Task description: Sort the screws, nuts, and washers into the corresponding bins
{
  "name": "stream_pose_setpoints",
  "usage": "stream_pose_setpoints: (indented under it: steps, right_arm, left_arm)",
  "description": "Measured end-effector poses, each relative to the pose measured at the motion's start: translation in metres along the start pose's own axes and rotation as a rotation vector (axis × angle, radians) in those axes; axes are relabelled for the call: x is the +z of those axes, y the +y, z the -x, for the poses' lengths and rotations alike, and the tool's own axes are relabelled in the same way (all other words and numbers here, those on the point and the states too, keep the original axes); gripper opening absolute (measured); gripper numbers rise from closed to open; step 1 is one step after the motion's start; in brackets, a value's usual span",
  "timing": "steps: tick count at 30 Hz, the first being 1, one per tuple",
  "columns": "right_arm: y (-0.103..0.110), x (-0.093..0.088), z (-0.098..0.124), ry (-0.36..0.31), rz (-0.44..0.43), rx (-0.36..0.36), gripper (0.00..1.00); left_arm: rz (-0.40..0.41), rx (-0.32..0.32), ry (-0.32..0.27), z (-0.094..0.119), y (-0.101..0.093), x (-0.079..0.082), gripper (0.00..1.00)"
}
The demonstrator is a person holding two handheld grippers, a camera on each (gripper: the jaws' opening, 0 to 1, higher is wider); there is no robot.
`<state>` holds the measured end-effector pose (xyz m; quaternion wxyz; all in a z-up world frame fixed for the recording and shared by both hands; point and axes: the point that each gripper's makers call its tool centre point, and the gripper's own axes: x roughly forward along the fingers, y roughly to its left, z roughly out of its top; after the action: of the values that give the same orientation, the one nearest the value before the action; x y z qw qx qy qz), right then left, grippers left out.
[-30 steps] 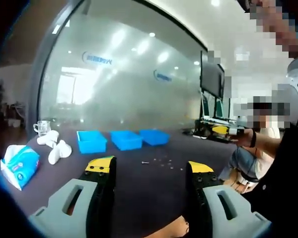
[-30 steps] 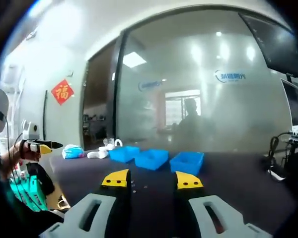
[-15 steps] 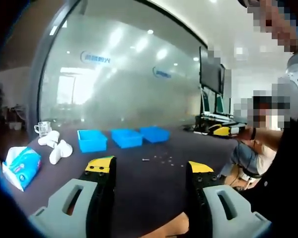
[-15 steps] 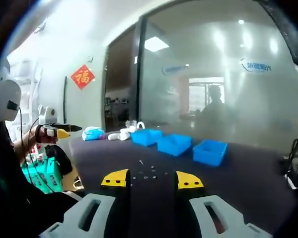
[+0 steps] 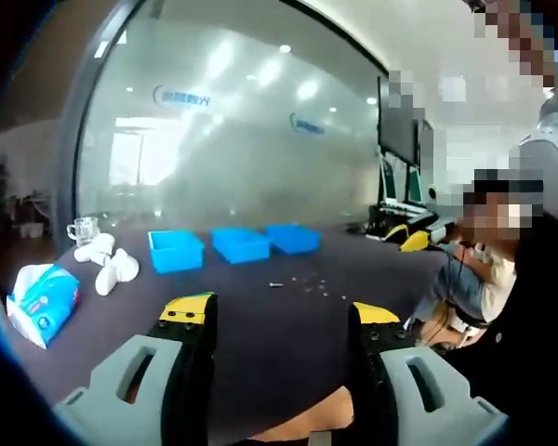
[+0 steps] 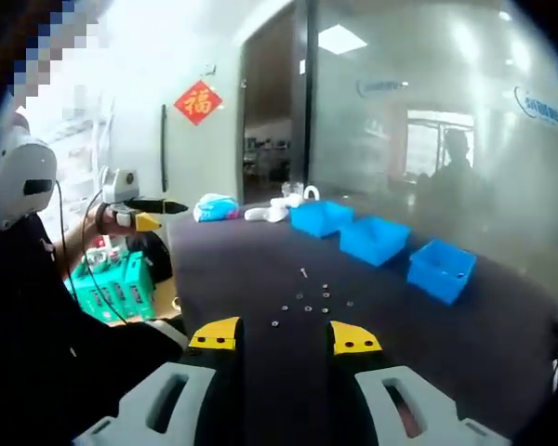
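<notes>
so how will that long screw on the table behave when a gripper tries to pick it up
The screw looks thin and lies flat on the dark table, so wide jaws may struggle to get under it. Being slim and apparently round, it will probably roll or skid if nudged. It looks rigid and light, so it could slip or twist out of a loose pinch.

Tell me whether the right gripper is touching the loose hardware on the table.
Apart. In the right gripper view, the right gripper hangs open with bare dark table between its fingers and the small hardware.
</notes>
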<state>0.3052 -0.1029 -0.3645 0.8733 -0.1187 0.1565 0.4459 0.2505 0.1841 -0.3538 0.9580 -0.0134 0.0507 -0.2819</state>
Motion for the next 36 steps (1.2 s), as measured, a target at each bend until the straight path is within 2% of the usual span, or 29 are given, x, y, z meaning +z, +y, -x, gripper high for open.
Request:
stream_pose_setpoints:
  steps: [5,22,29,36]
  right_arm:
    - [-0.003,0.006,-0.007,0.039,0.014,0.026,0.31]
    - [0.006,0.024,-0.047,0.211,0.192,0.143,0.31]
    - [0.003,0.031,-0.072,0.267,0.242,0.176,0.31]
    - [-0.002,0.039,-0.1,0.297,0.256,0.199,0.3]
  left_arm:
    - [0.006,0.002,0.005,0.0,0.0,-0.002,0.55]
    - [0.027,0.029,0.0,0.01,0.009,-0.007,0.55]
    - [0.038,0.04,-0.01,0.014,0.014,-0.01,0.55]
    - [0.049,0.053,-0.017,0.019,0.019,-0.011,0.55]
